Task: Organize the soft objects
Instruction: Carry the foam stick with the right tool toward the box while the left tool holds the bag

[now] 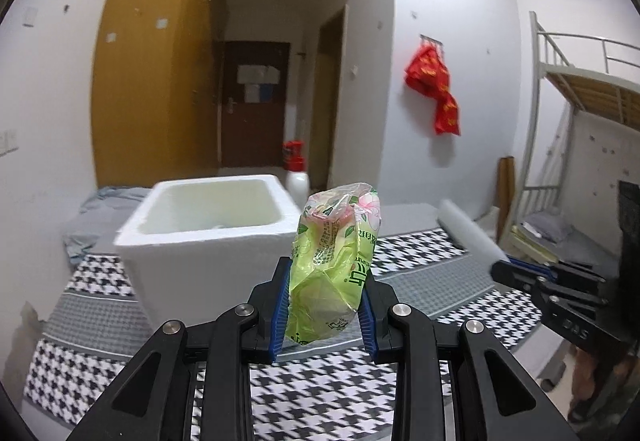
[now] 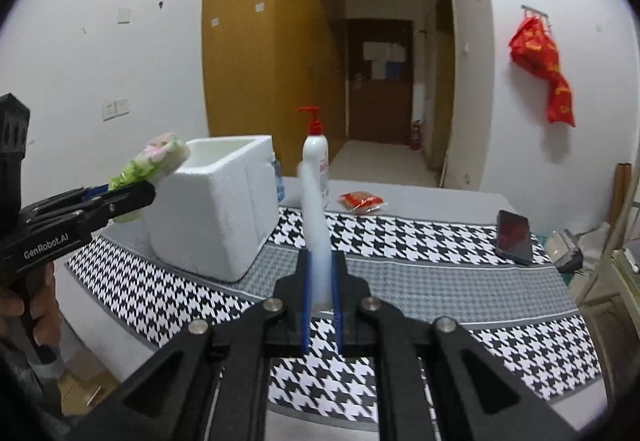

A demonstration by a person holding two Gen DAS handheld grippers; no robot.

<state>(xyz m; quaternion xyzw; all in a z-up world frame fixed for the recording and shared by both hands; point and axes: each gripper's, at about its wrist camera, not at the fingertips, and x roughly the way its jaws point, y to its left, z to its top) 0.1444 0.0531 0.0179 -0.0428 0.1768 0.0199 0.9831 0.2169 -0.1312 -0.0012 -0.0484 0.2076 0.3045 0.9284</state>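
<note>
My left gripper [image 1: 326,275] is shut on a crumpled green tissue pack [image 1: 334,261] and holds it upright in the air, in front of the white foam box [image 1: 208,225]. From the right wrist view the left gripper [image 2: 132,193] and the pack [image 2: 156,159] hang just left of the foam box [image 2: 216,201], near its rim. My right gripper [image 2: 322,261] is shut on a thin white foam sheet [image 2: 316,217] that sticks up and away from the jaws. The left wrist view shows that foam sheet [image 1: 468,237] as a roll at the right, with the right gripper [image 1: 502,269] behind it.
A houndstooth cloth [image 2: 440,241] covers the table. A white pump bottle with a red top [image 2: 316,157], a red packet [image 2: 362,201] and a dark phone [image 2: 514,237] stand or lie on it. A bunk bed [image 1: 580,89] stands at the right.
</note>
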